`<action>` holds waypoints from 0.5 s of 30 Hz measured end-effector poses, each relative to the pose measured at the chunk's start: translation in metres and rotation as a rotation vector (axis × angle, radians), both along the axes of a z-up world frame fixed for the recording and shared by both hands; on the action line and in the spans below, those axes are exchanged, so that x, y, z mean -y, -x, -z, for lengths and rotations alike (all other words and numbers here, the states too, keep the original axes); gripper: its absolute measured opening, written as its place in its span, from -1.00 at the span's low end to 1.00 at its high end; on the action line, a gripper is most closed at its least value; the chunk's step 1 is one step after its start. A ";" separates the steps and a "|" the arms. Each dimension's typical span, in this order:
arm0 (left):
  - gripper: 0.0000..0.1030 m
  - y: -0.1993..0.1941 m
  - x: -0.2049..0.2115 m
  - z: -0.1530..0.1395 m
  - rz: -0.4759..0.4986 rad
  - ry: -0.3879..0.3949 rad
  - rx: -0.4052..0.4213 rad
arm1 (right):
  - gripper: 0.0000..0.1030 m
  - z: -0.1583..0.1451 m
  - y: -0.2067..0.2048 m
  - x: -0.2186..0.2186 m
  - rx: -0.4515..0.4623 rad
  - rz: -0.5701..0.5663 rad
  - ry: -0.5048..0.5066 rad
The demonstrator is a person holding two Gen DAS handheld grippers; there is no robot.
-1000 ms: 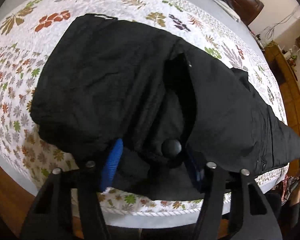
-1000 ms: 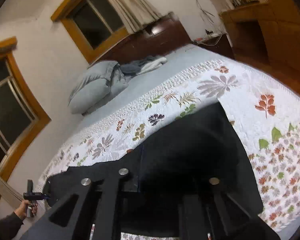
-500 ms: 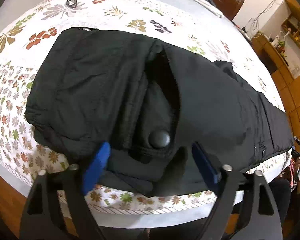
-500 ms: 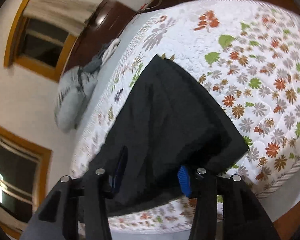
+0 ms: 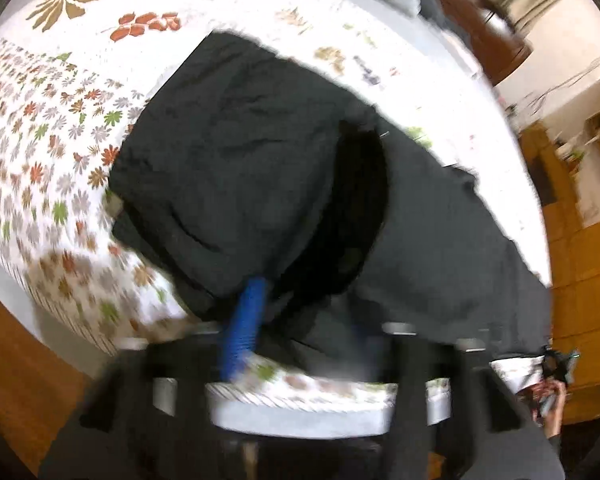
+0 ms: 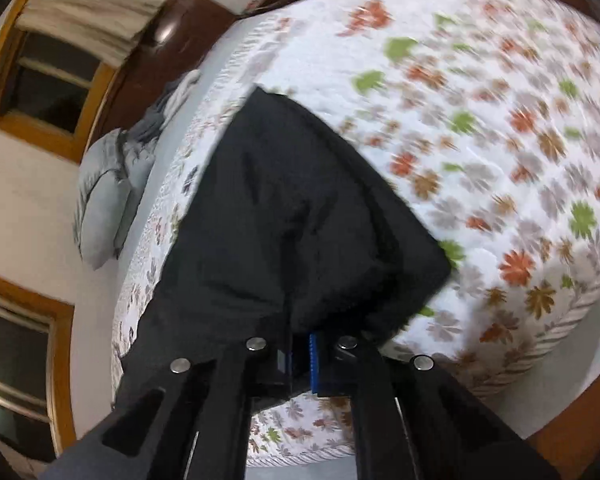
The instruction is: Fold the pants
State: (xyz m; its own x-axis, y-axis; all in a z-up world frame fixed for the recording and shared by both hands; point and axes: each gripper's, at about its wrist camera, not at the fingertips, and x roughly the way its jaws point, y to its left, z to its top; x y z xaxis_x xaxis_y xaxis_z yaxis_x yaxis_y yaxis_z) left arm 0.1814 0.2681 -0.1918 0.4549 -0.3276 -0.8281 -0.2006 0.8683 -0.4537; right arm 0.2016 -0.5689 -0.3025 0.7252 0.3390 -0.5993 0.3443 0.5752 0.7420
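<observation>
Right claw is closing on the hem of the black pants lying on the bed, left claw closing around the waistband, so a thin bite risks slipping mid-fold.

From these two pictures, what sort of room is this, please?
Most likely a home bedroom. A bed with a white leaf-patterned quilt carries the black pants; a grey pillow lies near a dark wooden headboard, beside wood-framed windows.
</observation>
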 end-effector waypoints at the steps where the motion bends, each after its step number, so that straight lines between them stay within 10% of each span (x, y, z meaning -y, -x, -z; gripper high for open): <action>1: 0.76 0.012 0.005 -0.011 -0.015 0.009 0.046 | -0.26 -0.002 0.002 0.000 0.014 -0.002 -0.026; 2: 0.80 0.020 0.009 -0.018 -0.021 0.023 0.078 | 0.08 -0.005 0.006 -0.002 0.021 0.002 -0.068; 8: 0.79 0.035 0.036 0.003 -0.084 0.381 0.090 | 0.13 -0.022 0.025 -0.037 0.083 -0.064 -0.038; 15: 0.76 0.022 0.070 0.025 -0.115 0.348 0.023 | 0.15 -0.018 0.028 -0.053 0.112 -0.082 -0.088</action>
State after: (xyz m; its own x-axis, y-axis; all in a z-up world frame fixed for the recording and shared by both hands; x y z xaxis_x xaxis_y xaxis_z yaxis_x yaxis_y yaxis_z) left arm 0.1595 0.1983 -0.2165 0.5224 -0.5334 -0.6653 -0.2739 0.6339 -0.7233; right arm 0.1740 -0.5159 -0.2846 0.7538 0.4473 -0.4814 0.2109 0.5292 0.8219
